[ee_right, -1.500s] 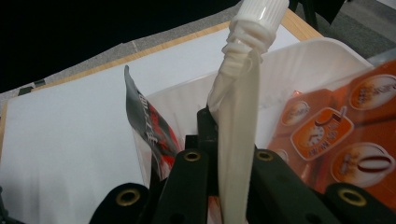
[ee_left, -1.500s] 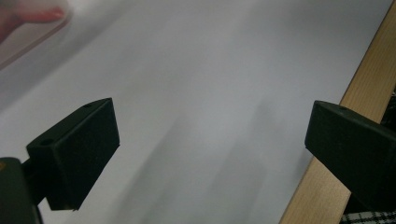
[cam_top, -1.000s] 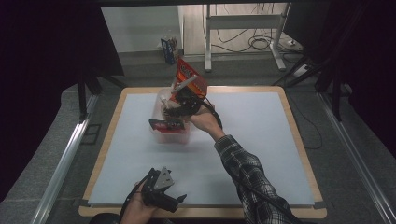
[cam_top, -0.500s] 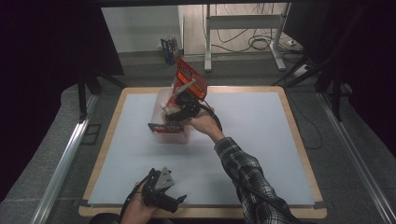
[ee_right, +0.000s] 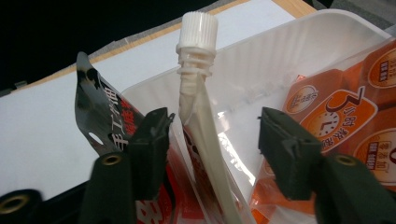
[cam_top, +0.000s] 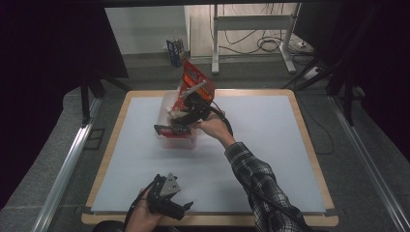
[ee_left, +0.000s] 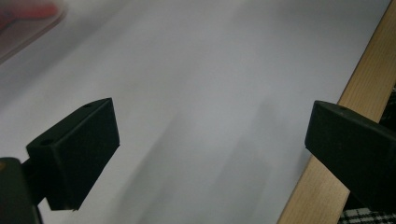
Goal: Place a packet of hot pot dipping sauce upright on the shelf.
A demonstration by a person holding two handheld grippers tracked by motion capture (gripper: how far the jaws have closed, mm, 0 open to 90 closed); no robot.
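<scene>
Two grippers | right gripper (ee_right: 212, 140) at far-left clear tub (cam_top: 167, 104), jaws just opening, spout pouch (ee_right: 198, 88) loose between pads, standing among orange packets (ee_right: 336, 116) | risk: toppling, snagging on withdrawal | left gripper (cam_top: 167, 200) near edge, jaws apart, nothing held

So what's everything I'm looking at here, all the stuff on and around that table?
Table: one, white top with a light wooden rim, middle of the room.
Clear plastic tub: one, see-through, far left part of the table.
Orange snack bag: one, orange-red, sticking up out of the tub's far end.
Spouted pouch: one, white screw cap, standing in the tub between the right tongs' open jaws, untouched.
Dark packet: one, black with red print, beside the pouch.
Metal frame: one, pale, on the floor beyond the table, cables behind it.
Left tongs: black, open, near table edge.
Right tongs: black, jaws just been opening, over the tub.
Checked sleeve: one, right arm.
</scene>
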